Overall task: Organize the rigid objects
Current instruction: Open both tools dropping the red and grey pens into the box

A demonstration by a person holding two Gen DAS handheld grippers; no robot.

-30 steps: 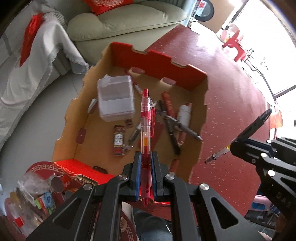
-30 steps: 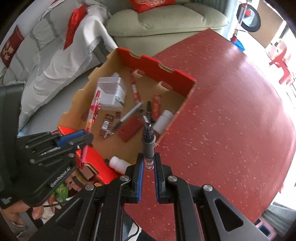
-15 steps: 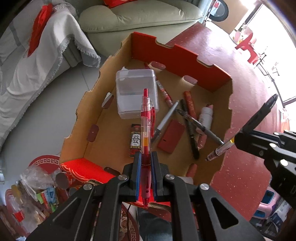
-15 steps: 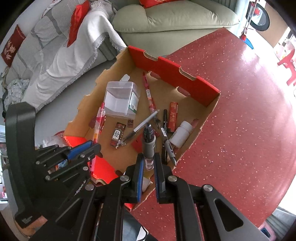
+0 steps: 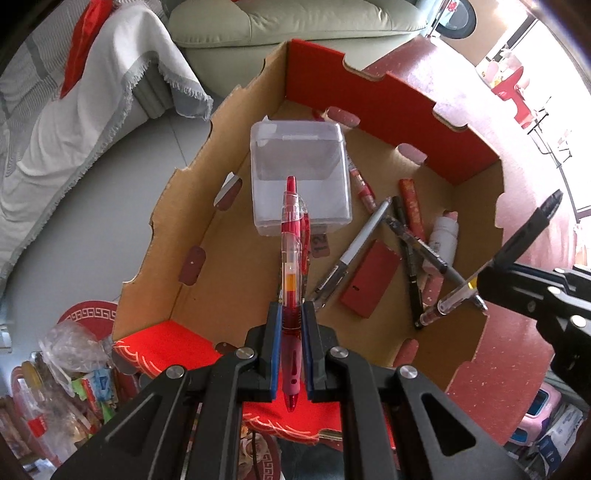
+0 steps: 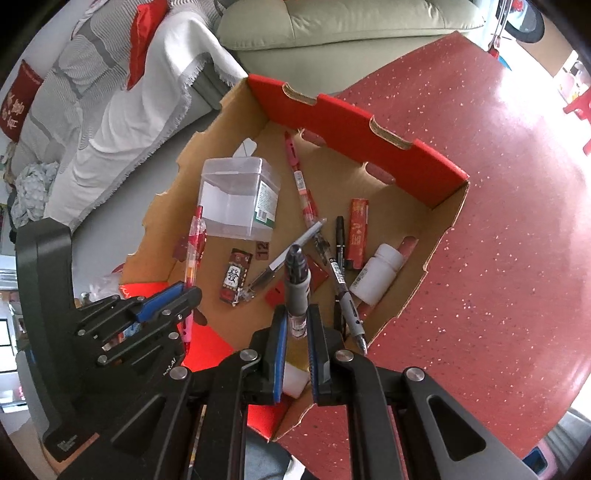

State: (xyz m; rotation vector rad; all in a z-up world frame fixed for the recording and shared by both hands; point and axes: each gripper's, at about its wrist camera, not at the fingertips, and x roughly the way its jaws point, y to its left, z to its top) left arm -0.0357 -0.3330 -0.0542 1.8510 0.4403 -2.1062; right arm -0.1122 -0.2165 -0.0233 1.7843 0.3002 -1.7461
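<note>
My left gripper [image 5: 291, 325] is shut on a red pen [image 5: 291, 243] that points forward over the open cardboard box [image 5: 391, 92]. My right gripper [image 6: 297, 321] is shut on a black pen [image 6: 297, 284], also held above the box [image 6: 354, 122]. In the right wrist view the left gripper [image 6: 162, 299] and its red pen [image 6: 194, 243] show at the left. In the left wrist view the black pen [image 5: 517, 251] shows at the right. Both pens hang above the box floor.
The box holds a clear plastic case [image 5: 299, 177], a white bottle [image 6: 376, 275], a red lighter [image 5: 369, 284], a small tile [image 6: 234, 277] and several pens [image 6: 345, 288]. It stands on a red speckled table [image 6: 498, 221]. A sofa [image 6: 351, 22] lies beyond.
Both grippers have moved forward over the box with their pens, and the box now sits more fully under them. Both stay shut.
</note>
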